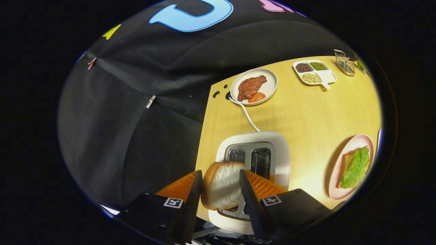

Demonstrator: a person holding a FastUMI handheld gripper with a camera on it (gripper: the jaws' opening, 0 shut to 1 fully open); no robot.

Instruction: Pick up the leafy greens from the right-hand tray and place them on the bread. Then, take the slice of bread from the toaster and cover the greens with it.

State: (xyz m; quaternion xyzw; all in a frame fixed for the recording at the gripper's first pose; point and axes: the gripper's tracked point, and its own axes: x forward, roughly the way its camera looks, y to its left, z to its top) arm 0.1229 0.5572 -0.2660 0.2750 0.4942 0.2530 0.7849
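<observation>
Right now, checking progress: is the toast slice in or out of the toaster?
Out: white bread slice held between the jaws above the white toaster.

A plate of meat [253, 86] sits near a divided bean dish [315, 72].

The camera rides on the gripper [220, 190] and looks forward along its 2 fingers, tilted down from above the tabletop [306, 115]. It sits very close over the toaster [253, 154], whose slots lie just beyond the fingers. The fisheye lens bends the scene, taking in the far plates and the booth wall past the tabletop edge.
</observation>
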